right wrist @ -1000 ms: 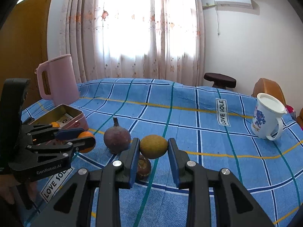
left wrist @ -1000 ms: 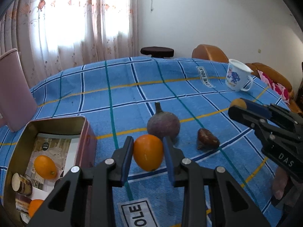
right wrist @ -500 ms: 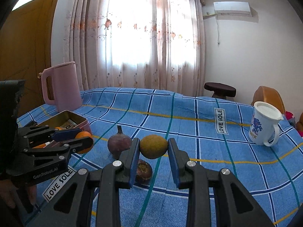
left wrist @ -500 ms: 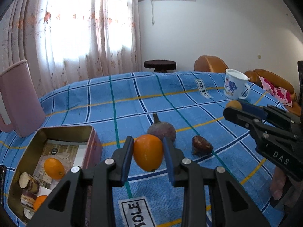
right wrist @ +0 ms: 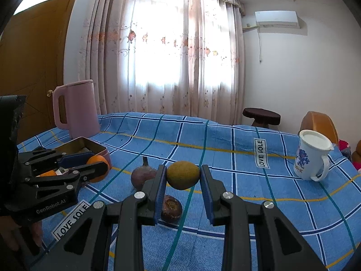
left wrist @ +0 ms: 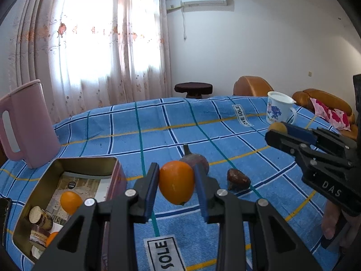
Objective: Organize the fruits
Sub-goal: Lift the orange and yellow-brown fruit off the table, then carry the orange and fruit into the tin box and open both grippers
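My left gripper is shut on an orange fruit and holds it above the blue cloth, right of the open tin box. The tin holds another orange and a few other pieces. My right gripper is shut on a yellow-green fruit, held above the cloth. A purple fruit with a stem and a small dark brown fruit lie on the cloth below. The left gripper also shows in the right wrist view.
A pink jug stands behind the tin at the left. A white mug with a blue pattern stands at the right. The table is covered by a blue checked cloth. A dark stool and orange chairs stand beyond.
Both grippers have risen with their fruits, so the table looks lower and more of the room shows. Both grips are unchanged.
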`<state>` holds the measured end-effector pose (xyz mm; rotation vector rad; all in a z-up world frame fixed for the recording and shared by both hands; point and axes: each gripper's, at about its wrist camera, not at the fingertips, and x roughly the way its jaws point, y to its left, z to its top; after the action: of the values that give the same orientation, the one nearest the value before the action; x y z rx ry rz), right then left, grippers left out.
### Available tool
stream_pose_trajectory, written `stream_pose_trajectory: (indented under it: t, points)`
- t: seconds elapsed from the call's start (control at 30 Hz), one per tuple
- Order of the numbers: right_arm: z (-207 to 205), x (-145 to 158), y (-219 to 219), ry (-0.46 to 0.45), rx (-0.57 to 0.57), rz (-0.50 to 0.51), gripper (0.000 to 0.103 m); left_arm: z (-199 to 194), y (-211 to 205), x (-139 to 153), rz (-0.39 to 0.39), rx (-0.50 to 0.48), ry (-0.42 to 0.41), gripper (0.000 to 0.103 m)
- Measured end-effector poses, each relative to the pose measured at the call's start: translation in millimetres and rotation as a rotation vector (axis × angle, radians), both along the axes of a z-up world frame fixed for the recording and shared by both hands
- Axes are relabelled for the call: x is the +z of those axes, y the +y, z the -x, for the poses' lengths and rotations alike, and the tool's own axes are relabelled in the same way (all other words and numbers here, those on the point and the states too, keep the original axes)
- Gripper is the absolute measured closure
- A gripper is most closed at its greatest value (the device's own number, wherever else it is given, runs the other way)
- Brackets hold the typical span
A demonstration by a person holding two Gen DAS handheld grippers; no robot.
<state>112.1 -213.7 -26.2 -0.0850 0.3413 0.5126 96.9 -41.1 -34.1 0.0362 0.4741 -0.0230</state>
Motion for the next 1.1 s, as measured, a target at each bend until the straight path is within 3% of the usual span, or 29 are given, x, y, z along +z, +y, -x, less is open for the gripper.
stream_pose_trajectory:
  t: [0.57, 1.1]
  points:
    - [20.9, 3.3, 2.0, -0.08, 0.032, -0.017, 0.071, 18.5, 2.4, 5.9, 0.017, 0.025, -0.089, 0.07]
    - [18.4, 5.1, 34.4, -0.01, 0.093, -0.005, 0.071, 27.1, 24.9, 9.6, 0.083, 0.021, -0.09, 0.07]
